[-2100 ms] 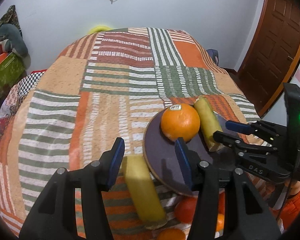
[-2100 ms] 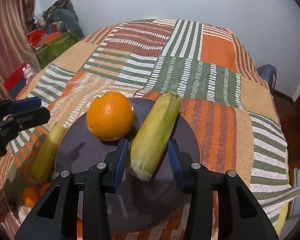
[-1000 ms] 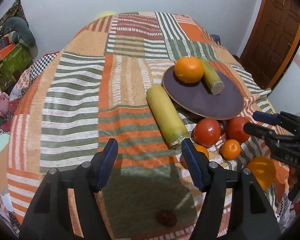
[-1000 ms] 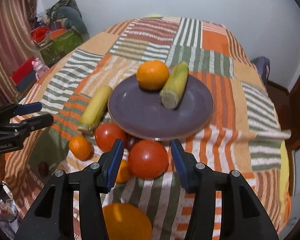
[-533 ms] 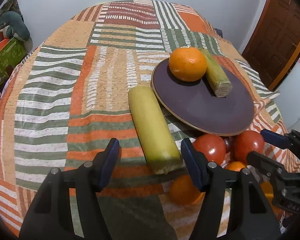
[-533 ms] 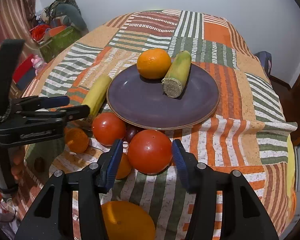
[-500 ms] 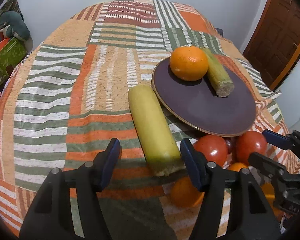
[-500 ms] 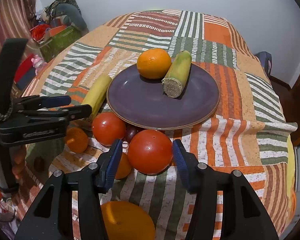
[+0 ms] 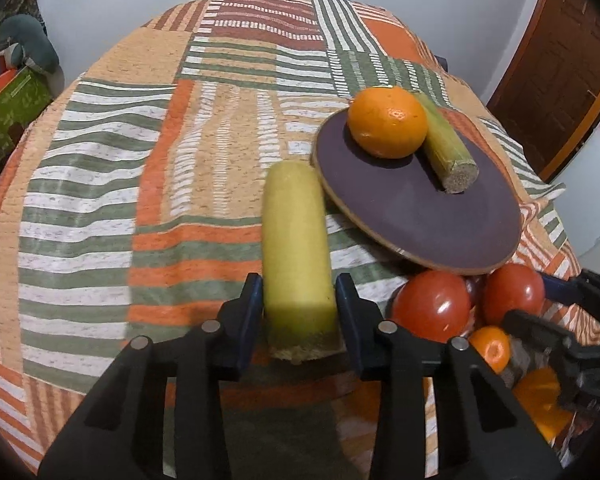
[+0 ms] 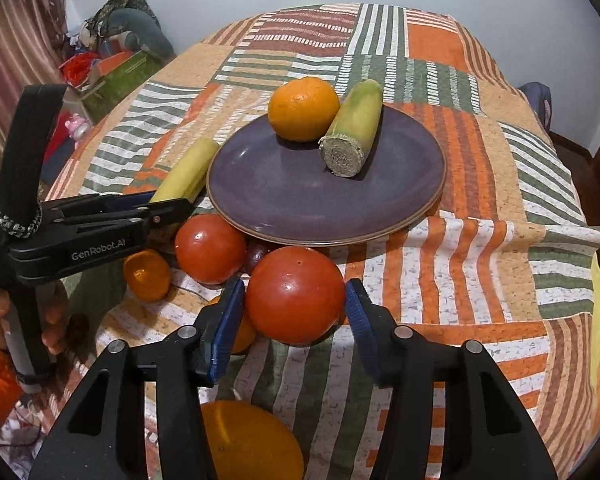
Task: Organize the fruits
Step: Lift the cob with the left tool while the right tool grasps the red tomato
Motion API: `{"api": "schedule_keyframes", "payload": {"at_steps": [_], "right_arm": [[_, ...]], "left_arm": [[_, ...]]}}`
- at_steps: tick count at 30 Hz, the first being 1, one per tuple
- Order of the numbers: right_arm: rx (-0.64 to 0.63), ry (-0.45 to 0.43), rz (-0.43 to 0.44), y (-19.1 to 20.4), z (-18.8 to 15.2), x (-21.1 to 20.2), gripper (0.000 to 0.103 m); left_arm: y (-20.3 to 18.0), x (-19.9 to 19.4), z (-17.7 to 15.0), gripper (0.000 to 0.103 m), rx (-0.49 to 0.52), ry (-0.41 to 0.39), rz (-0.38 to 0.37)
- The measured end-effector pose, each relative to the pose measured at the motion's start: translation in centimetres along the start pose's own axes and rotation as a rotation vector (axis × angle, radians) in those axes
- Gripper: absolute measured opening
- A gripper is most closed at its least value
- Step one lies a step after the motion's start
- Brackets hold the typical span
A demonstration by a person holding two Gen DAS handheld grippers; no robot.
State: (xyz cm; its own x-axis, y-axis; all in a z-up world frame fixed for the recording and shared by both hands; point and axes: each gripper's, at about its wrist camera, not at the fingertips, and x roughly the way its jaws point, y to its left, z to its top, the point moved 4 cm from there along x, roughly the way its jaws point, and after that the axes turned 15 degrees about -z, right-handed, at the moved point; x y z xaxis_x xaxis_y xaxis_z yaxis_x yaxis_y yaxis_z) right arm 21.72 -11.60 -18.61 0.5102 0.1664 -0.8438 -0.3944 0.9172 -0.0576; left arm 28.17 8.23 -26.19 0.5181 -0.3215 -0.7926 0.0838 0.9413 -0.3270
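Observation:
A purple plate (image 10: 400,196) on the striped bedspread holds an orange (image 10: 303,108) and a green-yellow cut fruit (image 10: 354,132). My left gripper (image 9: 298,300) is shut on a second long yellow-green fruit (image 9: 294,248) lying left of the plate (image 9: 480,236). My right gripper (image 10: 294,312) is open, its jaws on either side of a large red tomato (image 10: 296,294) in front of the plate. A second tomato (image 10: 210,248), a small orange (image 10: 146,274) and a big orange (image 10: 252,440) lie nearby.
The striped bedspread (image 9: 100,200) covers a bed. A wooden door (image 9: 560,72) stands at the right. Boxes and clothes (image 10: 116,60) are piled to the left of the bed. The left gripper's body (image 10: 80,236) reaches in beside the fruit pile.
My left gripper moved forward and closed on the long yellow-green fruit. My right gripper moved in so the big tomato sits between its jaws.

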Motion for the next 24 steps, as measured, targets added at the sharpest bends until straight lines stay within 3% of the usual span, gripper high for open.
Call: {"api": "schedule_keyframes", "payload": {"at_steps": [12, 24], "right_arm": [[0.029, -0.043, -0.001, -0.8, -0.2, -2.1, 0.047], [0.047, -0.084, -0.034, -2.5, 0.8, -2.9, 0.047]], "left_arm": [[-0.1, -3.5, -3.9, 0.037, 0.065, 0.072, -0.018], [0.1, -0.1, -1.3, 0.037, 0.053, 0.099, 0.002]]}}
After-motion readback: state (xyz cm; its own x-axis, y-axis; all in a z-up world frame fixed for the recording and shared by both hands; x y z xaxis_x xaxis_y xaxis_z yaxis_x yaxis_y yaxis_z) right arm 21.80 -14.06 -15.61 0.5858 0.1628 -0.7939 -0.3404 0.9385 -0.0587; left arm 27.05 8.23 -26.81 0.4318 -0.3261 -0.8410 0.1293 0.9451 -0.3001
